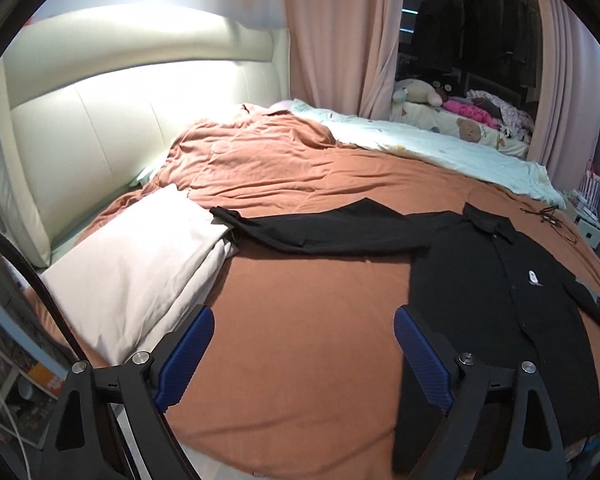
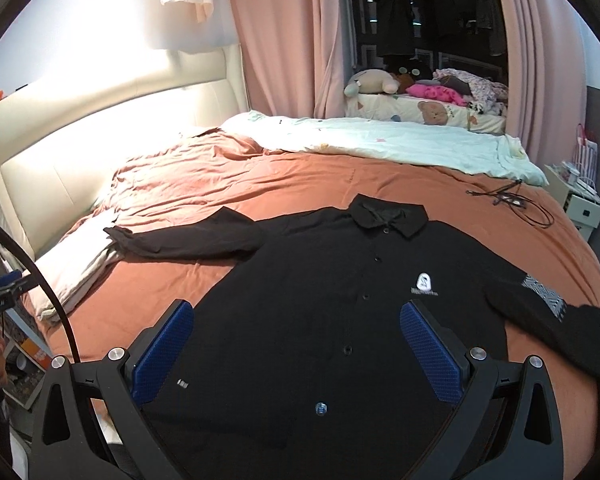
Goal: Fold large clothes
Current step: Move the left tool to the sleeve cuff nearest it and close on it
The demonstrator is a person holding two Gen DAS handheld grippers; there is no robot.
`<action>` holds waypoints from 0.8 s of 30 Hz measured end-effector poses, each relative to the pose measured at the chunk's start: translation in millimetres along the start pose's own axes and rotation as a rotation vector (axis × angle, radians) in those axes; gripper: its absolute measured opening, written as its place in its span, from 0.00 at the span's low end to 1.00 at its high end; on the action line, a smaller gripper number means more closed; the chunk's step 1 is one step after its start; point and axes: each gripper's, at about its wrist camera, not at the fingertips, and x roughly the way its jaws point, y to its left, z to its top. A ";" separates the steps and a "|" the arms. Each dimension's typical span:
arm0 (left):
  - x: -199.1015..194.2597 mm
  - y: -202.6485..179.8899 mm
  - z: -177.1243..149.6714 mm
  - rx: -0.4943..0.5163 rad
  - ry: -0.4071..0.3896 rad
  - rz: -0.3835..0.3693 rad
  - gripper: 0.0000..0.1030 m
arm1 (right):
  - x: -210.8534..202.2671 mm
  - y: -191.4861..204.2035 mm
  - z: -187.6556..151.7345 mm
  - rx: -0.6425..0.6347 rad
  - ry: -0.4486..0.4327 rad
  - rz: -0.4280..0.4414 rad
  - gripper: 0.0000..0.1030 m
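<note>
black shirt (image 2: 340, 300) flat on bed (image 1: 300, 300) | both grippers' jaws wide, empty

black long-sleeved button shirt (image 2: 320, 300) hem cut off at btm edge, right cuff past frame edge, white chest logo (image 2: 423, 282) text too small to read

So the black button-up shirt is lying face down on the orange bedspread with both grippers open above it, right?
Not quite. The black button-up shirt lies face up: the right wrist view shows its button placket, collar and white chest logo. It is on the orange bedspread, and the left gripper and right gripper are both open.
</note>
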 end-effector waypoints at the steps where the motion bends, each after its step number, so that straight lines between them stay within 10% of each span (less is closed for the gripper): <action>1: 10.0 3.9 6.3 -0.008 0.009 -0.003 0.86 | 7.8 -2.6 3.8 0.003 0.008 0.008 1.00; 16: 152.8 48.0 71.6 -0.147 0.105 -0.045 0.80 | 111.9 -14.2 51.4 -0.047 0.006 0.022 1.00; 24: 232.4 56.0 85.8 -0.190 0.156 -0.010 0.76 | 186.9 -14.9 60.0 -0.048 0.116 0.050 0.77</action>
